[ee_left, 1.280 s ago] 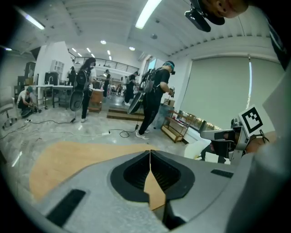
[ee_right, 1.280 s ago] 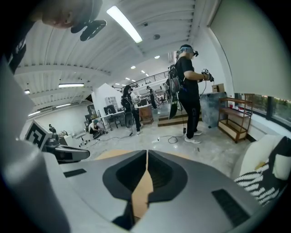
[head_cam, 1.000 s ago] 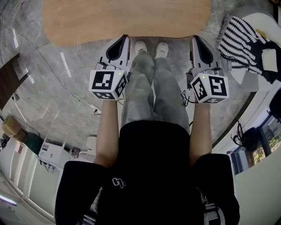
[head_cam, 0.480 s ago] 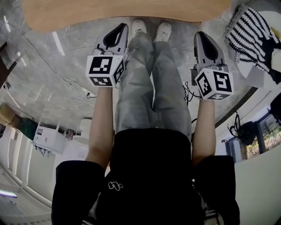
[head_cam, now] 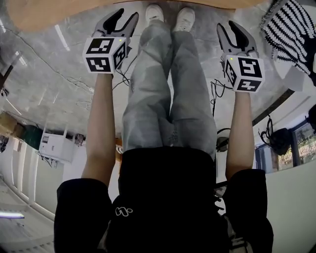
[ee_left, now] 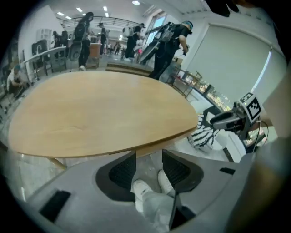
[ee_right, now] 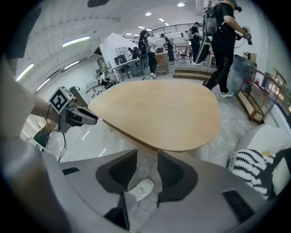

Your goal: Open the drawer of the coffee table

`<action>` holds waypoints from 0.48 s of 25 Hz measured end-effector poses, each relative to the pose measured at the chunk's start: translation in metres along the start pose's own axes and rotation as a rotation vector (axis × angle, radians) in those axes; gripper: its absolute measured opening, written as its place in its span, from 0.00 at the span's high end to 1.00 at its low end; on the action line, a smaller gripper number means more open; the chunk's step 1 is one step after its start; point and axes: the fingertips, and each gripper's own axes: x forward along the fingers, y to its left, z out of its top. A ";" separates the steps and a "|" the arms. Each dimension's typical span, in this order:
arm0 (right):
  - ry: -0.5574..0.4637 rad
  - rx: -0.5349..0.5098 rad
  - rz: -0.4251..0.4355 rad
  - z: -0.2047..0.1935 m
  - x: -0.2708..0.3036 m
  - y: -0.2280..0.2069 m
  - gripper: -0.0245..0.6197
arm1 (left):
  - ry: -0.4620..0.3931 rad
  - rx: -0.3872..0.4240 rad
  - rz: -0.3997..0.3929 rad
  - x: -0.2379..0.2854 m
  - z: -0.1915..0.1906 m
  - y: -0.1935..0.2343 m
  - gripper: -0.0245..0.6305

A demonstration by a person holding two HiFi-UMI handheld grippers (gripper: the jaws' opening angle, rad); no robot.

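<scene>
Head view shows the grey left gripper (head_cam: 126, 17) and the grey right gripper (head_cam: 231, 29) close to the near edge of the pale round wooden coffee table (head_cam: 44, 17). Both pairs of jaws are opening, with nothing between them. No drawer shows; it is likely under the table top. This looks like the reaching step. Next, a gripper must find the drawer front and close on it.

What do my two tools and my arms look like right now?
The left tool and right tool each have a grey shell, black textured pads and a white cube bearing black square markers. A dark cable hangs by the right one. Black short sleeves end above the elbows. Both sets of jaws are opening, with nothing between them.
</scene>
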 end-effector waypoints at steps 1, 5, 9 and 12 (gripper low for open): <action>0.023 -0.035 0.001 -0.005 0.002 -0.003 0.76 | 0.025 0.031 0.005 0.003 -0.004 0.003 0.71; 0.090 -0.112 -0.037 -0.019 0.012 -0.031 0.72 | 0.074 0.067 0.056 0.013 -0.014 0.019 0.69; 0.146 -0.184 -0.068 -0.028 0.029 -0.048 0.72 | 0.135 0.080 0.100 0.022 -0.027 0.032 0.67; 0.181 -0.221 -0.069 -0.035 0.040 -0.053 0.72 | 0.158 0.100 0.162 0.027 -0.032 0.044 0.66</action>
